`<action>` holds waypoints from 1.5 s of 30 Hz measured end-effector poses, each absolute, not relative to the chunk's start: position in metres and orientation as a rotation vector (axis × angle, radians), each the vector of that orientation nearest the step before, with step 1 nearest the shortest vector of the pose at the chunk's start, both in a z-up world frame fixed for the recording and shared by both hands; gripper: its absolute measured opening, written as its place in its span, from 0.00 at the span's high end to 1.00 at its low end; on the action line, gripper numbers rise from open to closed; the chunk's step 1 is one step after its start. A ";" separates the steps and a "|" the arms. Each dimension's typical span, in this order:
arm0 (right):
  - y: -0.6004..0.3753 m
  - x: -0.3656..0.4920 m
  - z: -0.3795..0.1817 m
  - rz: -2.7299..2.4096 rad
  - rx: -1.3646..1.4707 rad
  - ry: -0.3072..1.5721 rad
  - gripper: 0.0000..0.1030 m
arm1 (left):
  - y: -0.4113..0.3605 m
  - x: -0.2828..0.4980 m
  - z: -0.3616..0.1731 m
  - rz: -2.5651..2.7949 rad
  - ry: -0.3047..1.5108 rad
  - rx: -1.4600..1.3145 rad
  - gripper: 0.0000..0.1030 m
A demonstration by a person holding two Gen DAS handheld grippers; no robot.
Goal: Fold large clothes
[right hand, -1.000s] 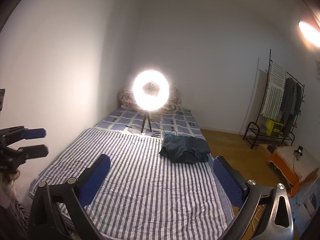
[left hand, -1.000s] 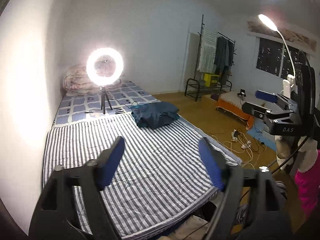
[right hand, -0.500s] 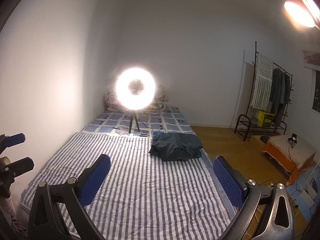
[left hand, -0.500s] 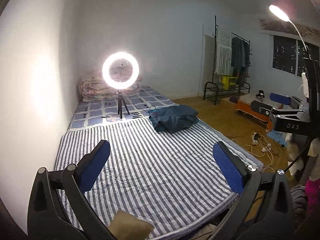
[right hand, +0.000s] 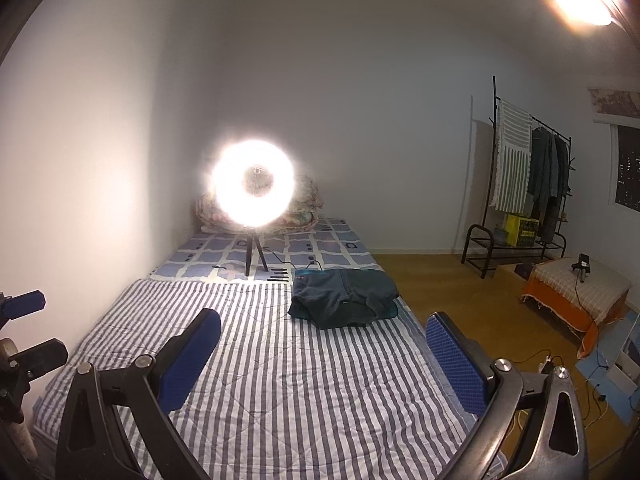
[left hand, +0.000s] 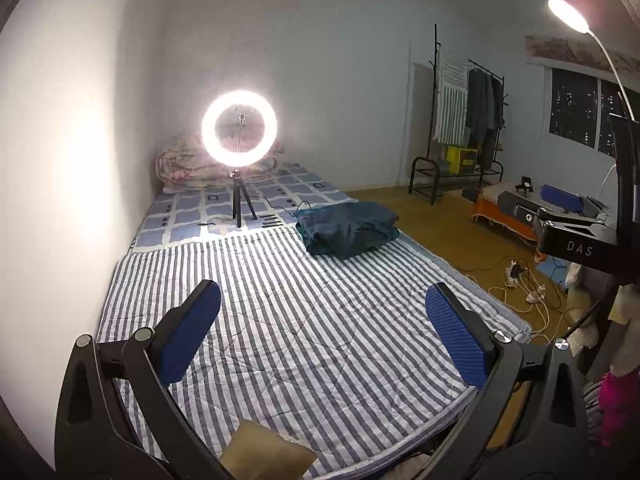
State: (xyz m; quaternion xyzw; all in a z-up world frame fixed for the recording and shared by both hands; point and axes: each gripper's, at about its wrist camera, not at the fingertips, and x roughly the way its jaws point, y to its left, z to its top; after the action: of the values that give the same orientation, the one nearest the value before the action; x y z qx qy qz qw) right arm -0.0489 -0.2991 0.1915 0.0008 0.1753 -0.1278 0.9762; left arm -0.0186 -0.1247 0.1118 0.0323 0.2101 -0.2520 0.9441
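A dark teal garment lies folded in a pile on the far right part of the striped bed cover; it also shows in the right wrist view. My left gripper is open and empty, held above the near end of the bed. My right gripper is open and empty too, well short of the garment. The right gripper also shows at the right edge of the left wrist view. The left gripper's fingers show at the left edge of the right wrist view.
A lit ring light on a tripod stands on the bed behind the garment, with a rolled quilt at the wall. A clothes rack, a low orange-covered table and cables with a power strip are on the floor to the right.
Both grippers have risen and tilted so the bed sits lower in view. The left gripper's jaws have opened wider. The garment has not moved.
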 end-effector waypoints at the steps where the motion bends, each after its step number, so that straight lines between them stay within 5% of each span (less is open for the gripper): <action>1: -0.299 -0.048 0.190 -0.260 0.001 0.356 0.00 | -0.125 -0.019 0.111 -0.513 0.430 0.069 0.00; 45: -0.297 -0.048 0.183 -0.262 -0.012 0.354 0.00 | -0.120 -0.019 0.103 -0.491 0.445 0.061 0.00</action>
State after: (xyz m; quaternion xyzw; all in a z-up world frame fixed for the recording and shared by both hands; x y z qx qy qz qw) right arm -0.0476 -0.2975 0.1829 -0.0060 0.1758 -0.1297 0.9758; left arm -0.0193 -0.1200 0.1032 0.0302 0.2186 -0.2408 0.9452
